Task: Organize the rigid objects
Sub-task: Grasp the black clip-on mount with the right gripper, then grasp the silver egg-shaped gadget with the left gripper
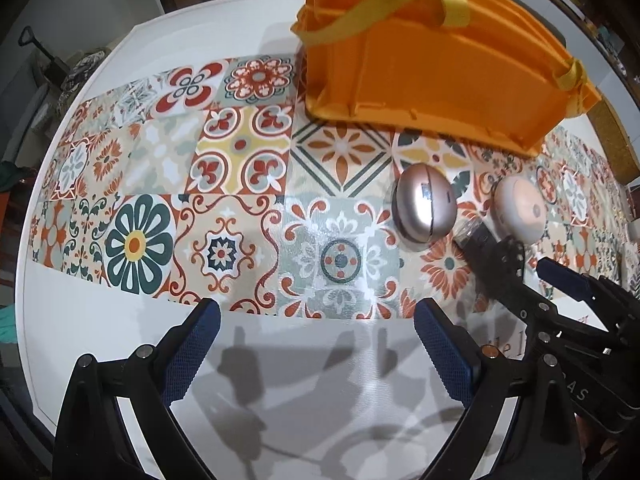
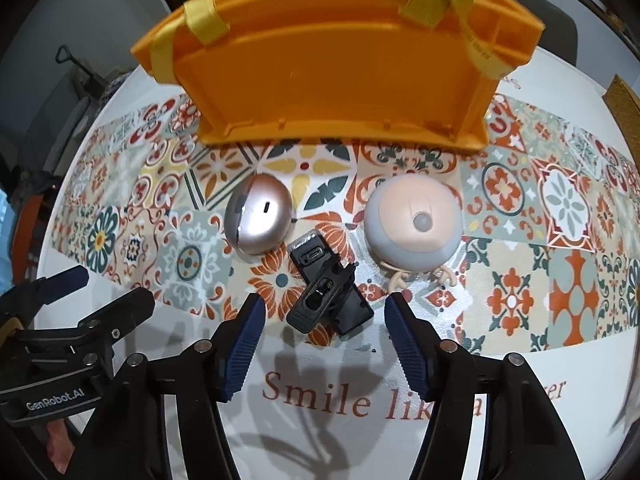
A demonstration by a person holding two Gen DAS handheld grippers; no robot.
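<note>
The right gripper (image 2: 324,344) points down at the counter (image 2: 360,432) with its jaws partly apart, holding nothing; the small black device (image 2: 326,300) lies between its blue pads (image 2: 242,350), at their tips, touching neither. Just beyond the black device, to its left, sits a rose-gold egg-shaped case (image 2: 260,214), and to its right a round pale lamp-like object (image 2: 414,226) with small antlers. Farther beyond the device stands the orange plastic basket (image 2: 332,80) with yellow ribbon handles on the patterned mat (image 2: 520,208). The left gripper (image 1: 316,344) hangs well to the left of the black device, jaws wide and empty over bare white counter.
</note>
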